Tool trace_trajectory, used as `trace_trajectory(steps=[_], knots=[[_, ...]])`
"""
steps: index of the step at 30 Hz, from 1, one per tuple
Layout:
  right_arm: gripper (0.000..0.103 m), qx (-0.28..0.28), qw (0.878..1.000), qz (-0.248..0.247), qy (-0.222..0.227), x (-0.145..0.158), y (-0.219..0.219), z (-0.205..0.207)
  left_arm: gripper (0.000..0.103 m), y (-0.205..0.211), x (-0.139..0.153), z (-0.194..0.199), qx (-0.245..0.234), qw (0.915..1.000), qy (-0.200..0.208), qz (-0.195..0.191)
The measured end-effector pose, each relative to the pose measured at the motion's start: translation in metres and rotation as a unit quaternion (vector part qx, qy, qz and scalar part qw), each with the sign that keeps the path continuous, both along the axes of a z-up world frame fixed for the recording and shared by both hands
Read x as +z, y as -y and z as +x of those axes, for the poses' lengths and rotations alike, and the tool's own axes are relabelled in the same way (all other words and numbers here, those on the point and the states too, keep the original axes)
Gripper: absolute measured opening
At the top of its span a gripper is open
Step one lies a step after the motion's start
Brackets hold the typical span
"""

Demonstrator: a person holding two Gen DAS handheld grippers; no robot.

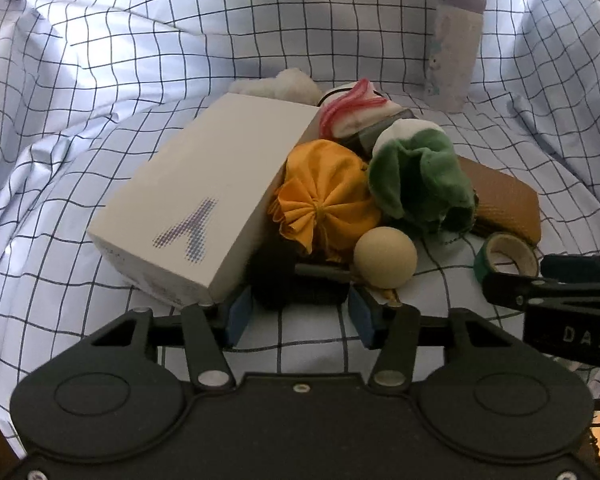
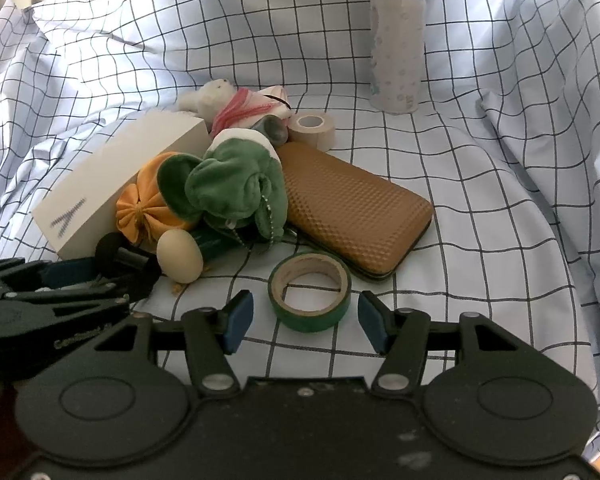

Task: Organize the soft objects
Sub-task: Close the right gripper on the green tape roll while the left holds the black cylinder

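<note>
Plush (image 2: 236,184) long axis toward wallet (image 2: 356,208)

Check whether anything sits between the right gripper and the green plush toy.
Yes. The green tape roll lies flat on the checked cloth, directly ahead of the right gripper. It is between the gripper's open fingertips and the green plush toy beyond.

Cloth (image 2: 500,184) white, dark-checked; tape roll (image 2: 310,292) green.
</note>
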State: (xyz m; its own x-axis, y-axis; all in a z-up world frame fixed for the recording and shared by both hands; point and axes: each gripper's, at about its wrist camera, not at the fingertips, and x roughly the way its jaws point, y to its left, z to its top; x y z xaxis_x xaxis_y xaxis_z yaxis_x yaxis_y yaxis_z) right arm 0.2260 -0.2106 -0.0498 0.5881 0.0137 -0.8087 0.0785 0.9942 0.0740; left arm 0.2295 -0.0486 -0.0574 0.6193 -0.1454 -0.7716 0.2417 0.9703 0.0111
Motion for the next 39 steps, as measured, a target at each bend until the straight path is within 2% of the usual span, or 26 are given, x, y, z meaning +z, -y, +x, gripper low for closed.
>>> trace_trajectory(steps=[4, 6, 8, 17, 25, 30, 35, 39], knots=[[0.058, 0.003, 1.0, -0.001, -0.001, -0.001, -0.001, 0.0, 0.054, -0.001, -0.001, 0.004, 0.0, 1.0, -0.003, -0.004], [0.058, 0.005, 1.0, -0.001, -0.003, -0.002, -0.002, 0.001, 0.064, 0.0, -0.002, 0.005, -0.005, 0.9999, -0.007, -0.007], [0.058, 0.006, 1.0, -0.003, -0.004, -0.003, -0.002, 0.002, 0.069, 0.001, -0.004, 0.006, -0.012, 0.9998, -0.011, -0.011], [0.058, 0.005, 1.0, -0.009, -0.005, -0.006, 0.001, 0.007, 0.071, 0.005, -0.005, 0.009, -0.018, 0.9998, -0.005, -0.003], [0.058, 0.007, 1.0, -0.01, -0.006, -0.007, 0.0, 0.008, 0.071, 0.009, -0.001, 0.001, -0.068, 0.9967, 0.02, 0.038], [0.057, 0.01, 1.0, -0.013, -0.004, -0.008, -0.003, 0.011, 0.075, 0.018, -0.006, 0.005, -0.095, 0.9921, 0.032, 0.075], [0.057, 0.007, 1.0, -0.012, -0.008, -0.011, -0.001, 0.016, 0.074, 0.018, -0.006, 0.007, -0.097, 0.992, 0.038, 0.071], [0.057, 0.007, 1.0, -0.019, -0.009, -0.013, -0.003, 0.017, 0.067, 0.014, -0.005, 0.006, -0.093, 0.993, 0.037, 0.064]])
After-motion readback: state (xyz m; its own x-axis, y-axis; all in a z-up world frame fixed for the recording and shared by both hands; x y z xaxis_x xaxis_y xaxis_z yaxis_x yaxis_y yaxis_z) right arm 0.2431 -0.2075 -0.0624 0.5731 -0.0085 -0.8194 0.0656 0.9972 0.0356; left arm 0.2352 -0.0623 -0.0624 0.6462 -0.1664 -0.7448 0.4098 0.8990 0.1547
